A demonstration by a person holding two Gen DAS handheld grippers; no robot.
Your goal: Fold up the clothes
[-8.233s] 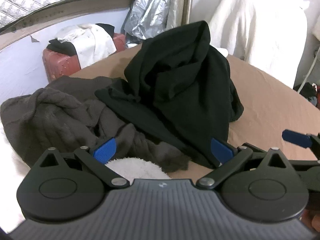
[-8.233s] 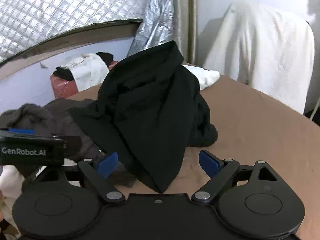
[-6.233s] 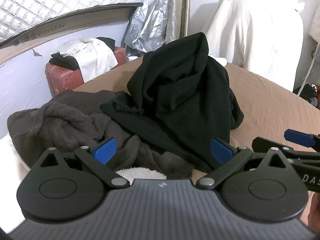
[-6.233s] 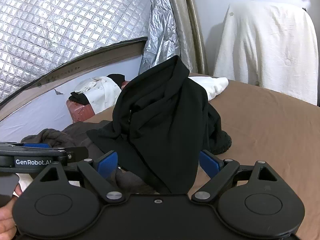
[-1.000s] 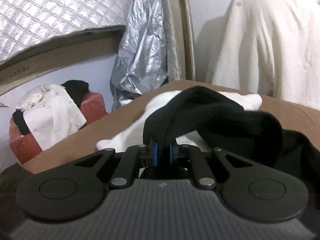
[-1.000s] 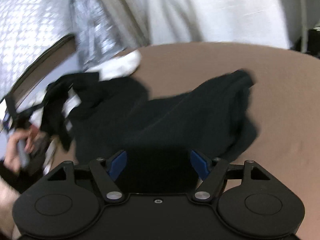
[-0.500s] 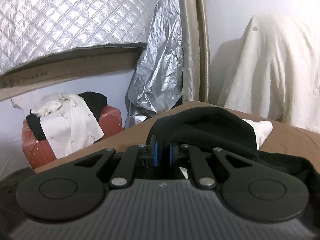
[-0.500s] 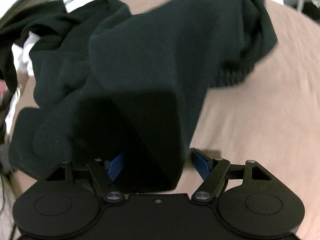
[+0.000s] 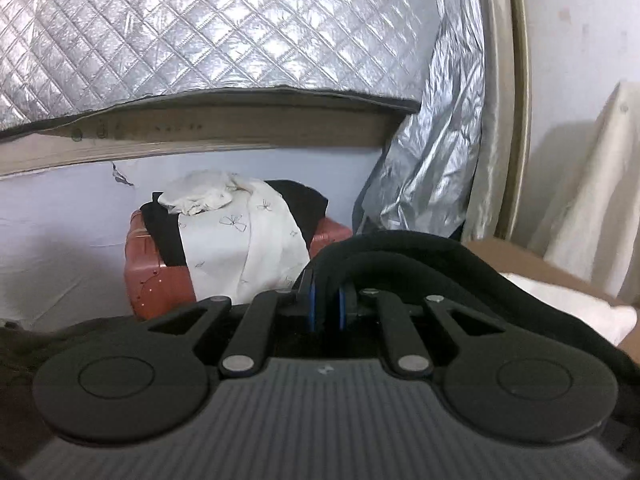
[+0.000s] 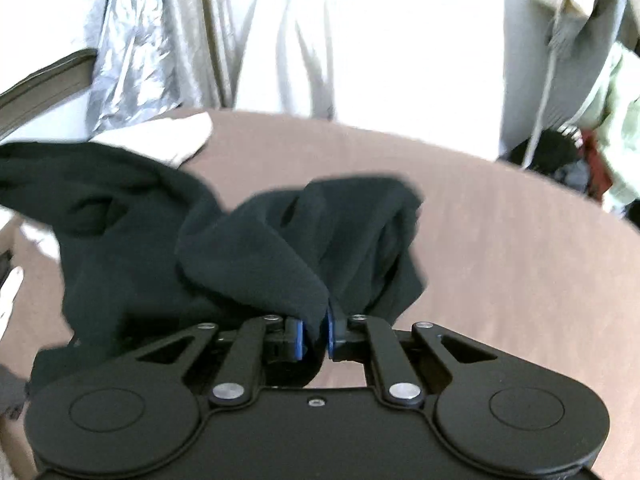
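A black garment [image 10: 248,248] hangs bunched between both grippers above the brown bed sheet [image 10: 500,260]. My right gripper [image 10: 315,339] is shut on a fold of it. My left gripper [image 9: 326,308] is shut on another edge of the same black garment [image 9: 440,264], which arches over the fingers and drapes to the right. The rest of the garment below the left gripper is hidden.
A red suitcase [image 9: 160,280] with white and black clothes [image 9: 240,232] on it stands by the wall. A white cloth [image 9: 560,300] lies on the bed, and also shows in the right wrist view [image 10: 180,136]. A white-draped chair [image 10: 380,48] stands behind. A dark grey garment [image 9: 24,344] lies at left.
My right gripper has closed on the black garment and lifted it off the bed. My left gripper has risen further, still holding its edge.
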